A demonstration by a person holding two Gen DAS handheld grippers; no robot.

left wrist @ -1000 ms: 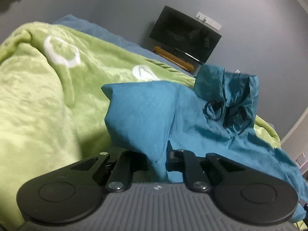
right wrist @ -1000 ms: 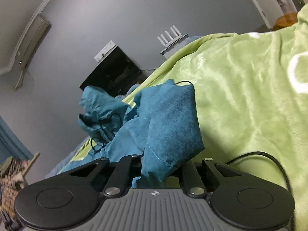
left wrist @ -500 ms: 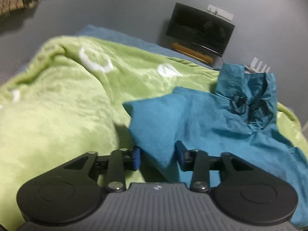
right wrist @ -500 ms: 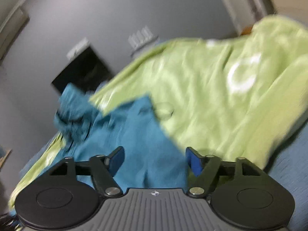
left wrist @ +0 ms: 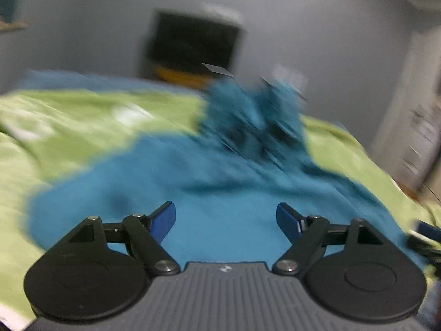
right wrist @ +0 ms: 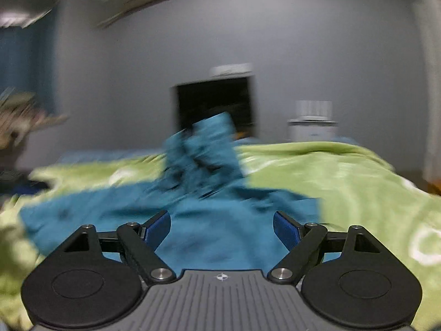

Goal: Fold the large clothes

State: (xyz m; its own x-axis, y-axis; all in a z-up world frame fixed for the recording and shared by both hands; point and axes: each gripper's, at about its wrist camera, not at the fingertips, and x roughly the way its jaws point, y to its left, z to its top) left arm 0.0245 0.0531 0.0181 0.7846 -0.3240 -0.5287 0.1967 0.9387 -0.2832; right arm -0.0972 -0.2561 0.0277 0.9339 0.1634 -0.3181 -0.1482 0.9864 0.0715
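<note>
A large teal hooded garment lies spread on a green blanket; its bunched hood with dark drawstrings stands up at the far end. Both views are motion-blurred. My left gripper hovers just above the near cloth, its jaws opening wide, blue pads apart, with nothing pinched between them. In the right wrist view the same garment spreads ahead, hood upright. My right gripper is open above the cloth, with no fabric held between its blue pads.
A dark television hangs on the grey wall beyond the bed, with a white router on a stand to its right. The green blanket covers the bed on both sides. A door frame stands at the right.
Both grippers went from shut on folds of teal cloth to open, and the cloth dropped flat on the blanket. Both hands drew back and rolled level, so the whole garment shows.
</note>
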